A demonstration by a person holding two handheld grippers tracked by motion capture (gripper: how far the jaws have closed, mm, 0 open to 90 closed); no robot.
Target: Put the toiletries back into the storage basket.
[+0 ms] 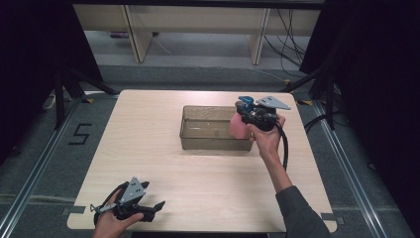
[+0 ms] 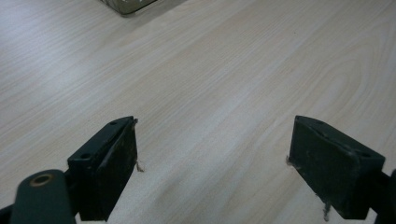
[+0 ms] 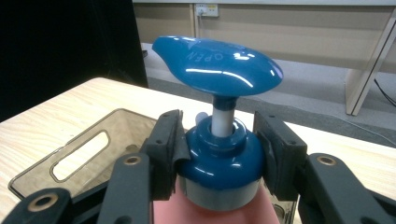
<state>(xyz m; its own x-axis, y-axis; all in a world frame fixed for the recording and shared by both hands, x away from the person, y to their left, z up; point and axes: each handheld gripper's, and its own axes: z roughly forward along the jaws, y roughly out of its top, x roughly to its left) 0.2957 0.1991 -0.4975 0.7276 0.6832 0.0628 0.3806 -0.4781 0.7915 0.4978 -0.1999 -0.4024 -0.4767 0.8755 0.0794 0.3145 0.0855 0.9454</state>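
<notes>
Placement step: we hold the pink pump bottle with blue dispenser cap [image 3: 219,144] clamped in the right gripper [image 1: 247,117] at centre-right, over the smoky translucent plastic bin [image 1: 198,141]; lowering comes next. Left gripper [image 2: 212,163] rests open, lower left.

your right gripper [image 1: 247,115] holds the pump bottle [image 1: 238,126] over the bin's [image 1: 198,140] right end; your left gripper [image 1: 157,208] sits at the table's [image 1: 148,144] near-left edge.

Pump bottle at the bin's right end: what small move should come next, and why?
Probably lower it into the bin. The right gripper is shut on the blue collar of the pump bottle and holds it at the bin's right end, its pink body near the rim. The left gripper rests open by the near table edge, so it plays no part.
</notes>
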